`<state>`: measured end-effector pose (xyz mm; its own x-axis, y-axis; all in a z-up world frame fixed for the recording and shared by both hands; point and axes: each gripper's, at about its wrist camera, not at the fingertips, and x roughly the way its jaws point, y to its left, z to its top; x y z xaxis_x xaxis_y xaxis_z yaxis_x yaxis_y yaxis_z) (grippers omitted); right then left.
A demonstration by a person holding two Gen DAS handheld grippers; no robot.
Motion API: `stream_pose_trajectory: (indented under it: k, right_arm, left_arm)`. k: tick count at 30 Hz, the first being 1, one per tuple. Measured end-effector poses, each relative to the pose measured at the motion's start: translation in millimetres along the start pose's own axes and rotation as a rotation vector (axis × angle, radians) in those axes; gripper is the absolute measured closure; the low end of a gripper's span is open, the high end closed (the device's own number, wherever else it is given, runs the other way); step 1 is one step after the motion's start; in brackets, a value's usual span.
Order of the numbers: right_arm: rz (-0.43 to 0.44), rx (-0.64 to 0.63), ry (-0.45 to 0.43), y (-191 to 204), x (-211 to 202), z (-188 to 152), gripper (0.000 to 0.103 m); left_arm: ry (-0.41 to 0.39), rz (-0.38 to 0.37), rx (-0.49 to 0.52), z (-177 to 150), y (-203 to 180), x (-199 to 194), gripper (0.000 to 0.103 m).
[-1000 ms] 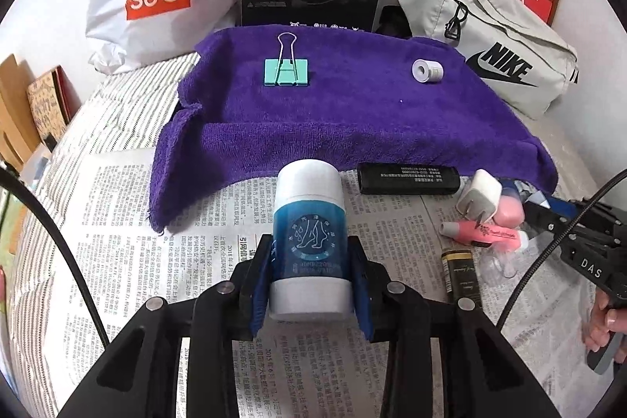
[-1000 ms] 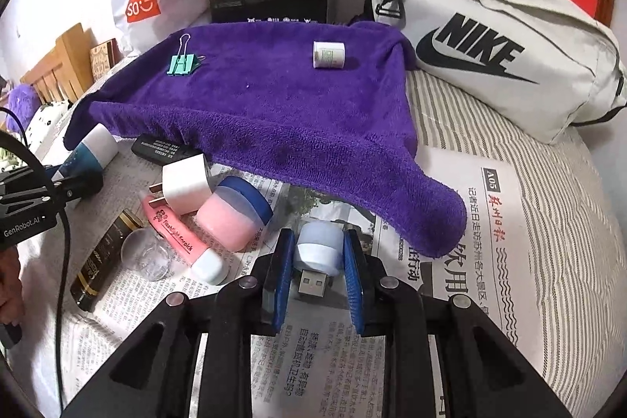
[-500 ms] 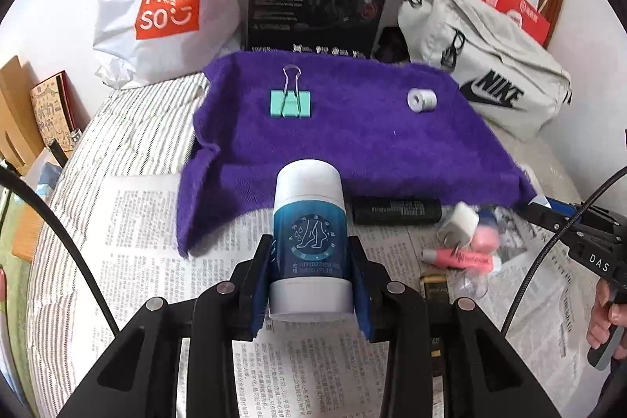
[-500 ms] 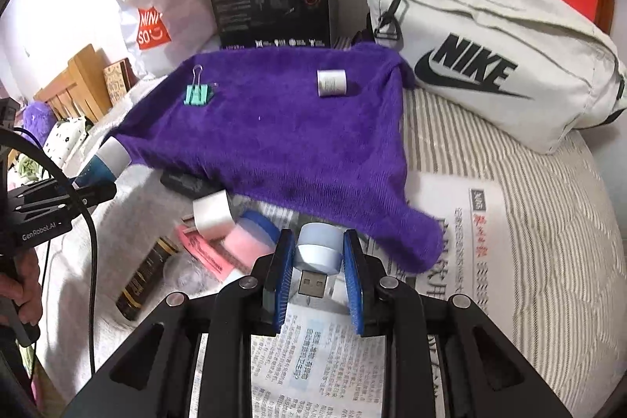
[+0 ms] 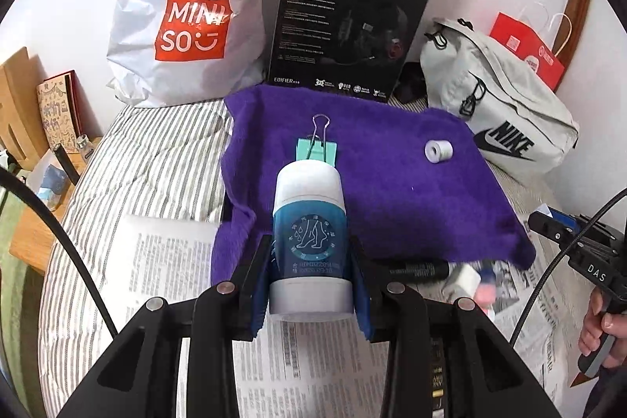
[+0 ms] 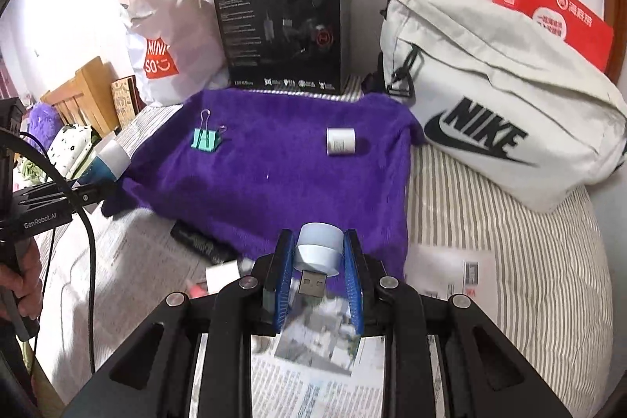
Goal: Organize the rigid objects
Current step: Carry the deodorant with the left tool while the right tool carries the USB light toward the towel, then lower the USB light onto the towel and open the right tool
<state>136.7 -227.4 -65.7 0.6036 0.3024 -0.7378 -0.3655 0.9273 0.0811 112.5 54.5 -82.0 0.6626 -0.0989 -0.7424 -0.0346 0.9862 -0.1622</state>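
Observation:
My left gripper [image 5: 311,273] is shut on a blue-and-white stick bottle [image 5: 308,234], held in the air over the near edge of the purple towel [image 5: 392,190]. My right gripper [image 6: 318,271] is shut on a small pale-blue USB light [image 6: 316,251], its plug pointing back at me, above the towel's [image 6: 282,179] front edge. On the towel lie a teal binder clip [image 5: 316,149] [image 6: 204,139] and a small white roll [image 5: 439,151] [image 6: 341,141]. The left gripper with its bottle also shows at the left of the right wrist view [image 6: 106,163].
On the newspaper [image 5: 164,261] near the towel's front lie a black bar [image 6: 200,241], a white charger [image 6: 221,275] and pink items [image 5: 484,294], blurred. Behind the towel stand a Miniso bag [image 5: 184,22], a black headset box [image 5: 345,26] and a Nike bag [image 6: 497,104].
Both grippers have risen and moved back from the newspaper with their objects still held. The towel and loose items now sit lower and farther in both views.

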Motion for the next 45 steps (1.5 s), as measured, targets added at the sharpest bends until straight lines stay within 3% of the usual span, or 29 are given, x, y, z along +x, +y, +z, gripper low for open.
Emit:
stream_pose_trajectory:
  k: [11,19,27,36,38,41,45]
  right_arm:
    - [-0.022,0.002,0.006,-13,37,31,0.078]
    - [-0.006,0.014,0.047,-21,89,49,0.078]
    - [-0.02,0.023,0.109,-24,129,54,0.078]
    - [-0.047,0.01,0.134,-23,138,52,0.078]
    - [-0.041,0.004,0.14,-23,138,53,0.076]
    - [-0.007,0.004,0.15,-22,138,54,0.061]
    - [-0.027,0.001,0.15,-20,126,53,0.054]
  left_arm:
    - [0.03,-0.009,-0.039,31,11,36,0.069]
    - [0.052,-0.01,-0.066,33,17,52,0.069]
    - [0.065,-0.012,-0.077,35,22,61,0.069]
    - [0.084,-0.012,-0.067,39,18,71,0.069]
    - [0.087,-0.012,-0.069,40,17,73,0.069]
    - [0.095,-0.005,-0.067,42,15,76,0.069]
    - [0.105,0.009,-0.071,42,15,84,0.069]
